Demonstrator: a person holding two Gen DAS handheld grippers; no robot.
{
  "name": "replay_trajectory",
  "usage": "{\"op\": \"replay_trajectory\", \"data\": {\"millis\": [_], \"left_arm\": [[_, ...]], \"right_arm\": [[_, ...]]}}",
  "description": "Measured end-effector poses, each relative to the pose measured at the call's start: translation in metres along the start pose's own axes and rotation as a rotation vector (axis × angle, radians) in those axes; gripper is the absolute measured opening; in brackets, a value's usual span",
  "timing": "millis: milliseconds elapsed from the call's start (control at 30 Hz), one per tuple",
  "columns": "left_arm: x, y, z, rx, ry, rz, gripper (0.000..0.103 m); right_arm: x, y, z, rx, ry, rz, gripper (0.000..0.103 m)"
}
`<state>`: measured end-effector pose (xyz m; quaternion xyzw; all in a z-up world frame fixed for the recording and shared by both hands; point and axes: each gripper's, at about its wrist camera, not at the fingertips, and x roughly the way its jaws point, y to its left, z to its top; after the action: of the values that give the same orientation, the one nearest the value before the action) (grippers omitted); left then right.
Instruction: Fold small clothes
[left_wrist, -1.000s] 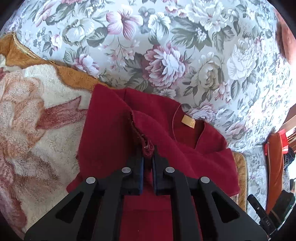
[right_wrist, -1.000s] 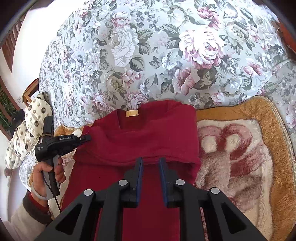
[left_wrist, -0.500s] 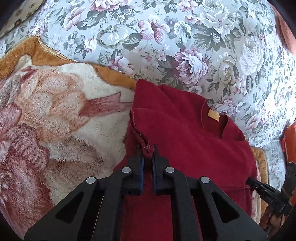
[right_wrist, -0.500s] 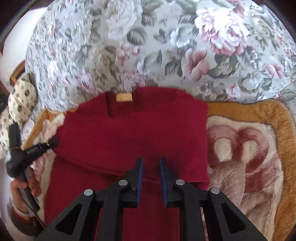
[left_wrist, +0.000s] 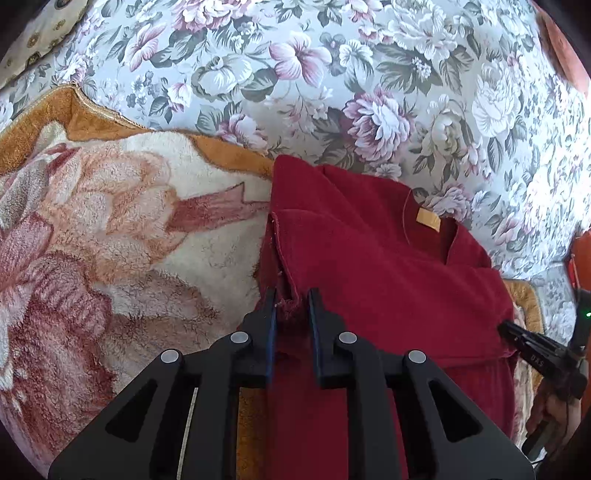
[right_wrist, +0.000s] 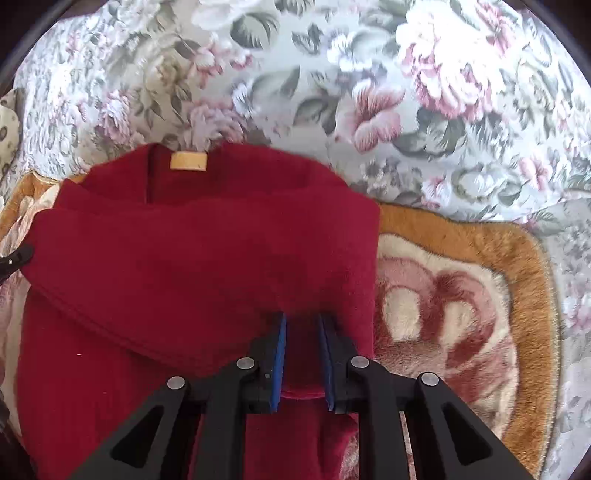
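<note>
Red garment (left_wrist: 369, 280): matt, slightly napped knit cloth with a stitched hem and a frayed corner; a smooth tan label (left_wrist: 427, 219) sits at the neckline. Blanket (left_wrist: 122, 236): deep, fluffy plush pile, cream and rose with an orange-brown border, rough and tufted in texture. Bedsheet (left_wrist: 332, 74): smooth, flat-woven printed cloth with a floral pattern, matt finish. Left gripper (left_wrist: 291, 306) and right gripper (right_wrist: 302, 332): matt black moulded plastic with small, bright metal pins; the finger pads (right_wrist: 280, 354) are blue, smooth, apparently rubbery material.
</note>
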<state>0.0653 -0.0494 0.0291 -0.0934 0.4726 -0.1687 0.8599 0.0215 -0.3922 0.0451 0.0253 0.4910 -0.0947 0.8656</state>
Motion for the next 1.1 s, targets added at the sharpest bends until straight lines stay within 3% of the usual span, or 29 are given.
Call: {"op": "replay_trajectory", "data": {"millis": [233,367,467,533,567,600,833,1100], "left_arm": [[-0.003,-0.001,-0.002,0.006,-0.007,0.007,0.018],[-0.004,-0.005,-0.008,0.009,-0.024,0.026,0.018],[-0.016,-0.006,-0.016,0.007,0.008,0.016,0.020],[-0.029,-0.003,-0.027,-0.024,0.040,-0.033,0.037],[-0.035,-0.001,-0.034,-0.042,0.054,-0.053,0.054],[-0.043,0.000,-0.041,-0.060,0.061,-0.072,0.059],[-0.104,-0.005,-0.097,0.013,0.079,-0.075,0.059],[-0.142,0.002,-0.168,0.092,0.151,-0.040,0.059]], "right_arm": [[-0.039,-0.005,-0.020,-0.009,-0.005,0.015,0.016],[-0.017,-0.013,-0.033,0.037,0.038,0.027,0.016],[-0.026,-0.015,-0.034,0.071,0.055,0.056,0.016],[-0.046,-0.020,-0.041,0.105,0.050,0.113,0.016],[-0.060,-0.024,-0.047,0.117,0.033,0.141,0.016],[-0.072,-0.026,-0.054,0.125,0.030,0.157,0.016],[-0.130,-0.038,-0.134,0.131,0.093,0.238,0.021],[-0.147,-0.035,-0.224,0.166,0.137,0.322,0.029]]}}
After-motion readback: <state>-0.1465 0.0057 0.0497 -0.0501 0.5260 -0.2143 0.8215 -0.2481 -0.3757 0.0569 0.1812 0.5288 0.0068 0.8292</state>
